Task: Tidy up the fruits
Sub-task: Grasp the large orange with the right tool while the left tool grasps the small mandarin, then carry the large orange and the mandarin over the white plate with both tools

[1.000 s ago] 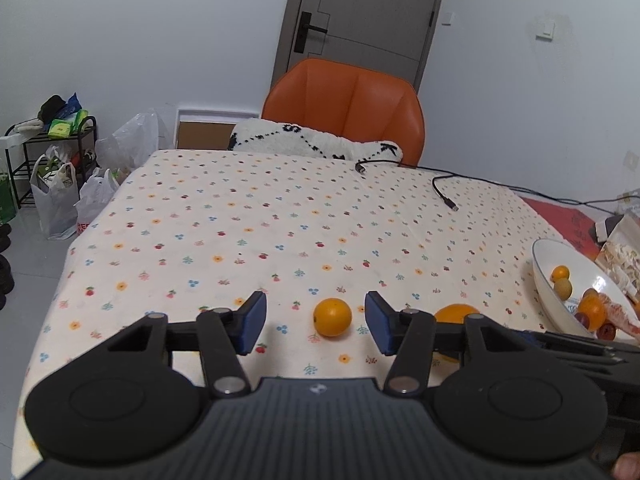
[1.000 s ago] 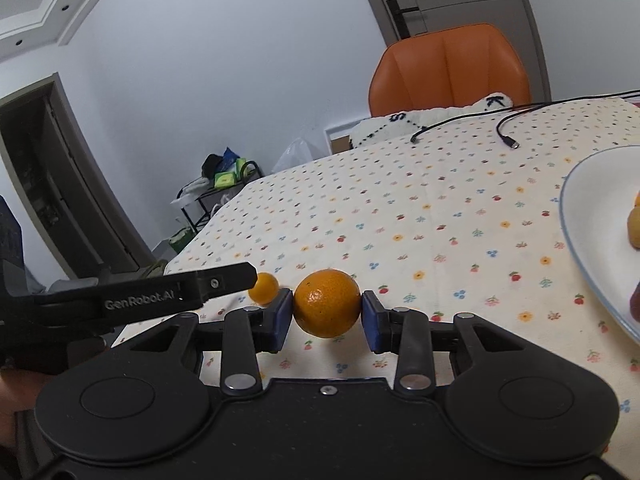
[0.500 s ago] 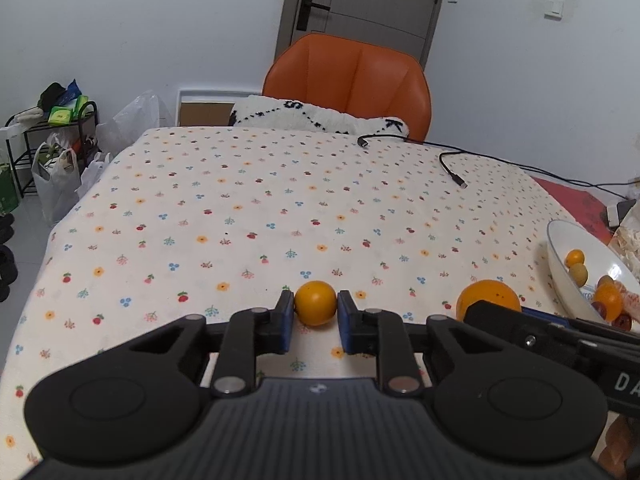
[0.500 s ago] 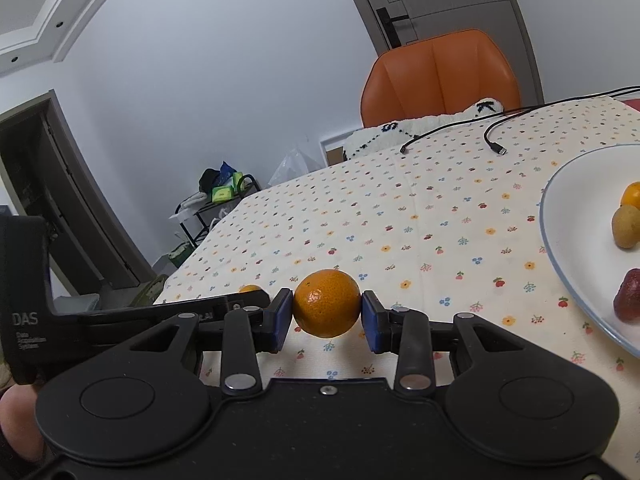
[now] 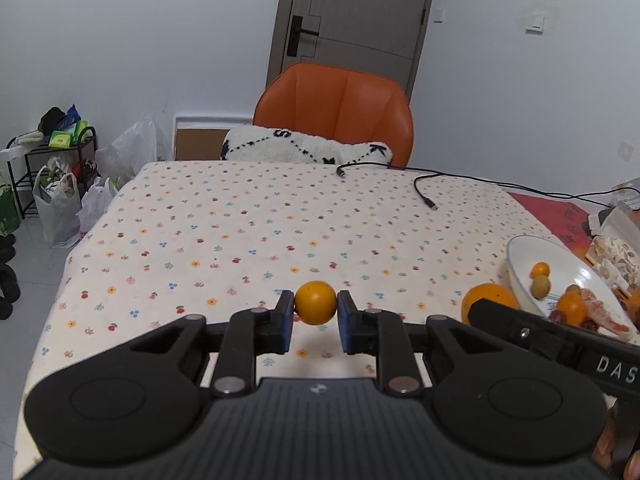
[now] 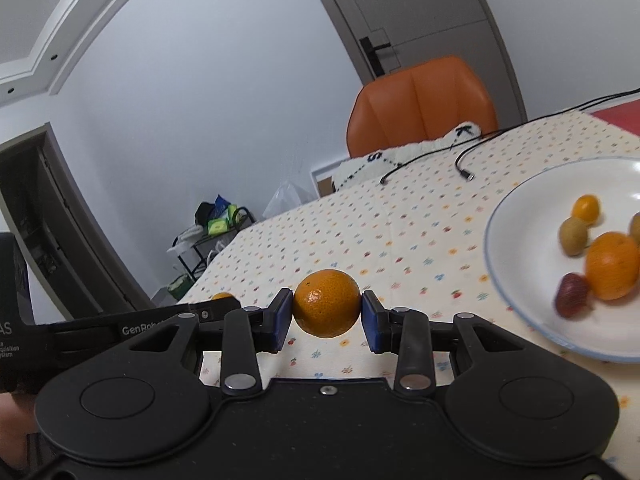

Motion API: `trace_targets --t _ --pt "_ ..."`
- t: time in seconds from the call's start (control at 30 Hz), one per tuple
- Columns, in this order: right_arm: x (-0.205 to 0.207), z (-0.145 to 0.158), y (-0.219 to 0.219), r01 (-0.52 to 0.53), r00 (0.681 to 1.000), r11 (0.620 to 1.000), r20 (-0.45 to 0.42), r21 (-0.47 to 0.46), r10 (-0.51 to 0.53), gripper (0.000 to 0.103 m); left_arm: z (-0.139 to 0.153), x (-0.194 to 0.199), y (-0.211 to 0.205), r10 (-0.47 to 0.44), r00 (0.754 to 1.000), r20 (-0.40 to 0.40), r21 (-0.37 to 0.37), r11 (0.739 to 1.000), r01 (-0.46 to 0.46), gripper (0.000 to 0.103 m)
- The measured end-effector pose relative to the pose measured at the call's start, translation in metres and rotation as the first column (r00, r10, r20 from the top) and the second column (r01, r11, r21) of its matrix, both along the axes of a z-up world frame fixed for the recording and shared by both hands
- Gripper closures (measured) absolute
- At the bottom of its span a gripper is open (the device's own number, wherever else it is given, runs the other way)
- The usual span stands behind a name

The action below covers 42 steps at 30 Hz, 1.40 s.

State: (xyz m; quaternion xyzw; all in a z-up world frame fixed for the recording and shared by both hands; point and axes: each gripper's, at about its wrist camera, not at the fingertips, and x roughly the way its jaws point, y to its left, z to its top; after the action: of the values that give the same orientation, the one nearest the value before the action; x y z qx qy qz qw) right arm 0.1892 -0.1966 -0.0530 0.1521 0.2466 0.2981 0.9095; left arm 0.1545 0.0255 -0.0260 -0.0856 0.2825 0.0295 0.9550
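A white bowl with a thin blue rim is seen at 3 o'clock in the right wrist view, resting on the flower-print desk. In it lie a large orange, a small yellow-orange fruit, a greenish-brown fruit touching the large orange's upper left, and a dark red fruit at its lower left (all slightly blurred).

The desk's left edge is visible at 9 o'clock in the left wrist view, with a wide bare stretch of cloth toward 12 o'clock, where a black cable lies before an orange chair.

The left hand-held gripper is clamped on a small orange, held above the cloth with its shadow underneath. The right hand-held gripper is clenched on a bigger orange, just left of the bowl's rim.

Compared with one second ago, the left gripper, then spread wide around the small orange on the cloth, has closed on it and raised it; the right gripper has carried its orange nearer the bowl, more of whose contents now show.
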Motion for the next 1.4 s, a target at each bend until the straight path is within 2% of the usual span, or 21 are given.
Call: trace_targets --t 0.5,0.77,1.03,1.4 --pt "-0.011 0.009 -0.045 0.068 0.997 0.997 0.034 0.038 -0.069 0.068 0.016 -0.017 -0.038 -0.051 0.998 0.042 0.004 0.999 0.051 0.082" --pt "-0.016 0.017 -0.082 0.136 0.989 0.988 0.052 0.068 -0.14 0.068 0.026 -0.018 -0.059 -0.08 0.994 0.071 0.009 0.997 0.08 0.082" --pt "-0.016 0.025 -0.108 0.193 0.977 0.98 0.086 0.055 -0.197 0.068 0.031 -0.008 -0.086 -0.133 0.987 0.091 0.009 0.991 0.133 0.082" --pt "-0.006 0.02 -0.146 0.27 0.96 0.962 0.074 0.028 -0.272 0.068 0.022 0.015 -0.125 -0.211 0.973 0.09 -0.017 0.977 0.213 0.082"
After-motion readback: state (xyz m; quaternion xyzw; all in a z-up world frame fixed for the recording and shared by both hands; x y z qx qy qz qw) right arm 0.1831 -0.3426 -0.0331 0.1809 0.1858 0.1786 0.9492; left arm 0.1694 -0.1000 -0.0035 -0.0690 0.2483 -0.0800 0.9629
